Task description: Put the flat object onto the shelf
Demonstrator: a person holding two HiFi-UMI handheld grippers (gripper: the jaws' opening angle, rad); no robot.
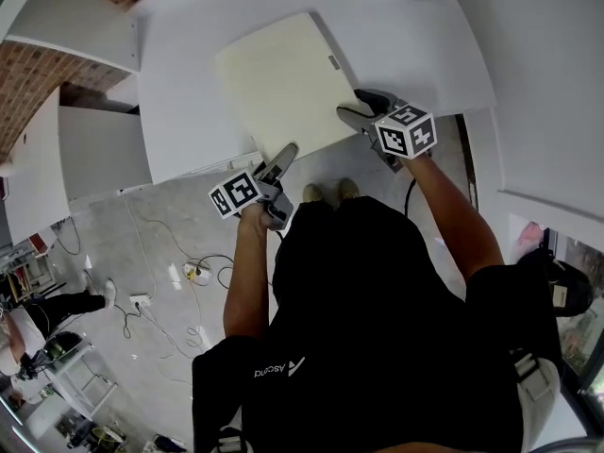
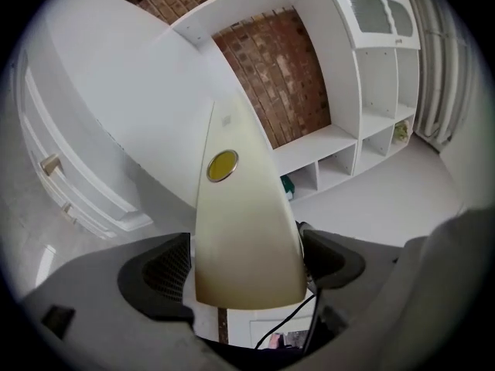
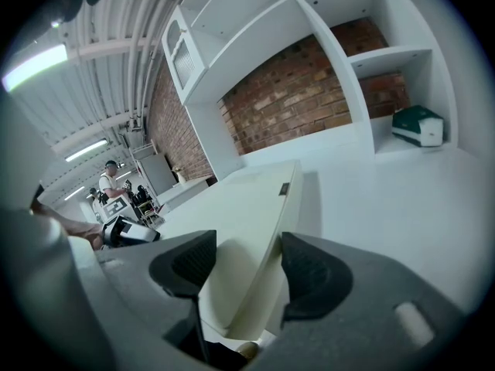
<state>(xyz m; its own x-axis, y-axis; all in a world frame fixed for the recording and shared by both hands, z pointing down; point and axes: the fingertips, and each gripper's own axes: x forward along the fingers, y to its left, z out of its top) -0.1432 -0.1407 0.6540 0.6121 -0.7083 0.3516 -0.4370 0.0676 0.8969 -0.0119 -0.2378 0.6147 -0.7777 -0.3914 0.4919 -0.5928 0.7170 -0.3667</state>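
Observation:
A flat cream board (image 1: 283,83) lies on a wide white shelf top (image 1: 189,83), its near edge at the front rim. My left gripper (image 1: 286,151) is at the board's near left corner. In the left gripper view the board (image 2: 247,230), with a round yellow button on it, stands between the jaws (image 2: 244,265), and a narrow gap shows beside the left pad, so this gripper is open. My right gripper (image 1: 353,104) is at the board's near right edge. There the board's rim (image 3: 240,215) runs between the pads and the gripper (image 3: 244,261) is shut on it.
White cubby shelves (image 2: 363,130) stand against a brick wall beyond the shelf top. A green box (image 3: 418,126) sits in one low cubby. Cables lie on the pale floor (image 1: 170,272) to the left below. People stand far off on the left (image 3: 112,180).

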